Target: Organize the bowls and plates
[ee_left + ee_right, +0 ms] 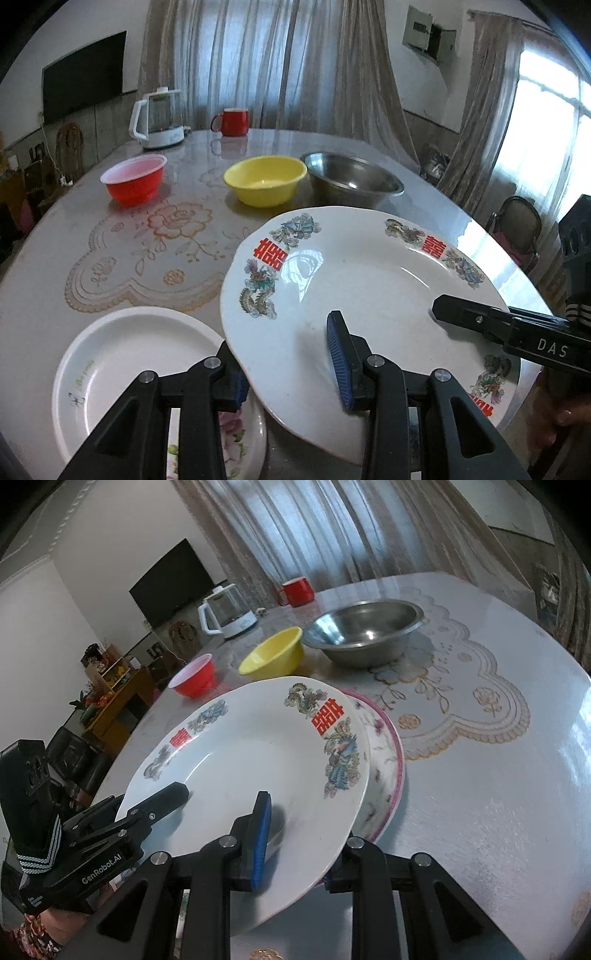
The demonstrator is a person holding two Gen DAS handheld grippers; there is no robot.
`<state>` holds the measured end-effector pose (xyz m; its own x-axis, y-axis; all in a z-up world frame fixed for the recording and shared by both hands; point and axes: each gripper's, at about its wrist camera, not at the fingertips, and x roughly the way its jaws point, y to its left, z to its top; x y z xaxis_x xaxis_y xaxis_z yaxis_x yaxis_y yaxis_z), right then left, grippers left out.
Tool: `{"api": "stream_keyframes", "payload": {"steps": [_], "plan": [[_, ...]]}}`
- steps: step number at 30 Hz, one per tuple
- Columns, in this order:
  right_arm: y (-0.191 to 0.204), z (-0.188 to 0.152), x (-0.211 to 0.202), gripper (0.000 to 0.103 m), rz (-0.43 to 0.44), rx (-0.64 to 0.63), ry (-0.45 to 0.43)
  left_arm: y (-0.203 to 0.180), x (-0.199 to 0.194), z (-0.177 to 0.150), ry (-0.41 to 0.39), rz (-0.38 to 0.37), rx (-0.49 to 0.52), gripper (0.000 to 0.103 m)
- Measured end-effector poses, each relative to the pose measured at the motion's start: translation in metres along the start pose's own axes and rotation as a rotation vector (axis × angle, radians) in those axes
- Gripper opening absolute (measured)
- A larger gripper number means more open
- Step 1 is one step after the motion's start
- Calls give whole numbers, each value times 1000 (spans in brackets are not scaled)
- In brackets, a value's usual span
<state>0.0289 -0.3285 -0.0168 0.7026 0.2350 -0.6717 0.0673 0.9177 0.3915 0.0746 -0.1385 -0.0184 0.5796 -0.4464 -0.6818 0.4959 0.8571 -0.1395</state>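
A large white plate with dragon and red character prints is lifted and tilted over the near table. My left gripper is shut on its near rim, one blue pad on top, one under. My right gripper is shut on the opposite rim; its finger shows in the left wrist view. Below lie a smaller white plate and a pink-rimmed floral plate. A red bowl, a yellow bowl and a steel bowl stand farther back.
A white kettle and a red mug stand at the far edge of the round table, which has a lace-pattern cover. Chairs stand past the right edge; curtains and a wall TV are behind.
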Motion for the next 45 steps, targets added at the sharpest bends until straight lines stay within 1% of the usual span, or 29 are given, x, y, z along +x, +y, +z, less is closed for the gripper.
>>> {"api": "stream_keyframes", "payload": {"steps": [3,5,7,13,17,22,26,30,33,35,41,43,45], "plan": [[-7,-1,4,22,-2,15,20,-1,7,-2,21,3,-3,39],[-10,-2,6,22,-2,19,25,-4,9,-1,19,18,12,40],[-14,-1,9,22,7,35,31,-4,12,1,28,18,11,40],[-22,4,17,22,-1,55,54,-7,22,5,63,32,11,40],[-26,6,19,22,-3,69,59,-9,24,6,65,42,11,41],[-25,11,25,24,-17,78,86,-13,28,8,89,45,19,48],[-24,14,31,24,-35,79,105,-11,29,10,99,38,0,48],[-24,14,32,24,-34,101,118,-11,30,11,94,61,3,46],[-22,12,24,26,-36,115,121,-12,31,11,96,61,15,46],[-19,8,15,34,-40,115,118,-12,32,10,98,68,28,44],[-20,-3,-6,34,10,146,98,-15,34,8,86,90,50,44],[-18,-4,-9,33,8,139,95,-15,34,9,88,94,50,43],[-18,-4,-9,30,-2,126,89,-15,34,10,93,100,49,42]]}}
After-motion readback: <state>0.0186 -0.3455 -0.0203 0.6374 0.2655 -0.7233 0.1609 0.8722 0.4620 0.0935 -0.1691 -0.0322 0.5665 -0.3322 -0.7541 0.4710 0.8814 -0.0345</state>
